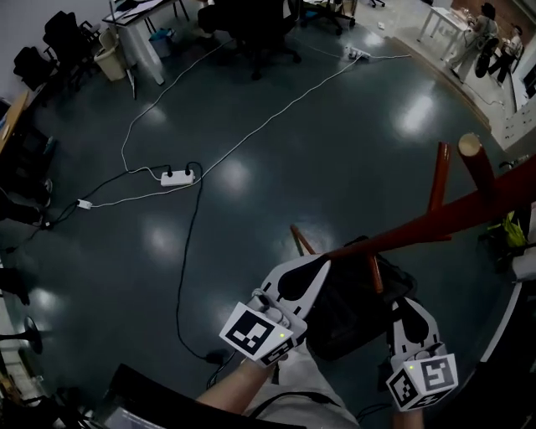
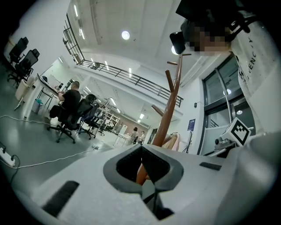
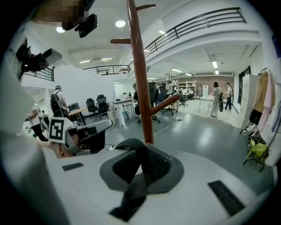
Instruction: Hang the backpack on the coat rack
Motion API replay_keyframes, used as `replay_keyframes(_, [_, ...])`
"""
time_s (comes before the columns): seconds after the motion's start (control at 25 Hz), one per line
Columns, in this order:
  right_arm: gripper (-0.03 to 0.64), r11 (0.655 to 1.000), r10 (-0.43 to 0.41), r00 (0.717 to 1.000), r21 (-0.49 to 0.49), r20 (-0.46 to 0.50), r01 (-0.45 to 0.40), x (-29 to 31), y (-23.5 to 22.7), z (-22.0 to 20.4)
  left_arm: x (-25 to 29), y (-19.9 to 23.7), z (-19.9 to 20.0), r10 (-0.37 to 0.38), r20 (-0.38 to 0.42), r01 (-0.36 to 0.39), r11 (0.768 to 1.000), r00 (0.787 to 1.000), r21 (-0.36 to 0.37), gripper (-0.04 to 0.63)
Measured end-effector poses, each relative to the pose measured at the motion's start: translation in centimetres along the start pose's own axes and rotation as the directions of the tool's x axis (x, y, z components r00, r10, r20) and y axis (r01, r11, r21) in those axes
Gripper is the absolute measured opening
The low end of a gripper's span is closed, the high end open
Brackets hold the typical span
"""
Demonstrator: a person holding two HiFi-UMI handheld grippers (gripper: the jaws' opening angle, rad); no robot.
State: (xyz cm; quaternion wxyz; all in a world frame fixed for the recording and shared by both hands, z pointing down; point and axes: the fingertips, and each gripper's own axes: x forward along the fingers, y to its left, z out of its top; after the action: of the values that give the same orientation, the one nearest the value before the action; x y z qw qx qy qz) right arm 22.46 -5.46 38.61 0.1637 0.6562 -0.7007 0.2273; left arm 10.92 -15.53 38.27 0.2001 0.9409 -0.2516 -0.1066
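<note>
The red-brown coat rack (image 1: 435, 222) slants from lower centre to upper right in the head view, with a peg end (image 1: 470, 147) near the top. A black backpack (image 1: 347, 314) hangs low between both grippers, against the pole. My left gripper (image 1: 321, 266) is at the bag's left top, shut on a dark strap (image 2: 151, 200). In the left gripper view the rack pole (image 2: 169, 114) rises just beyond the jaws. My right gripper (image 1: 400, 303) is at the bag's right side, shut on a black strap (image 3: 136, 186). The pole (image 3: 140, 88) stands right behind it.
A white power strip (image 1: 177, 177) and long cables lie on the dark glossy floor. Office chairs (image 1: 251, 25), a desk and a bin (image 1: 109, 60) stand at the far side. A yellow-green bag (image 1: 511, 230) sits at the right. People stand far off.
</note>
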Motion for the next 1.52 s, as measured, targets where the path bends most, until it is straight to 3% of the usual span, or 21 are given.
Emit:
replay_keyframes(0.44, [0.031,0.999,0.028,0.999,0.023,-0.029,-0.028,4.5,-1.0,0.7,2.4,-0.2,-3.4,-0.016,-0.068,0.022,0.997,0.998,0.075,0.009])
replay_keyframes(0.92, [0.032,0.999,-0.049,0.99,-0.013,-0.133,0.047,7.0,-2.5,1.6,5.9,-1.2,-4.8,-0.058,-0.103,0.073,0.986,0.993,0.147,0.011])
replay_keyframes(1.2, [0.032,0.997,-0.07,0.973,-0.036,-0.219,0.063,8.0,-2.5,0.9,6.1,-0.8,-4.5,-0.058,-0.09,0.071,0.988,0.994,0.141,0.009])
replay_keyframes(1.52, [0.033,0.985,-0.076,0.942,-0.174,-0.328,0.019,8.4,-2.3,0.3,5.9,0.2,-4.1,-0.038,-0.07,0.047,0.99,0.997,0.131,0.011])
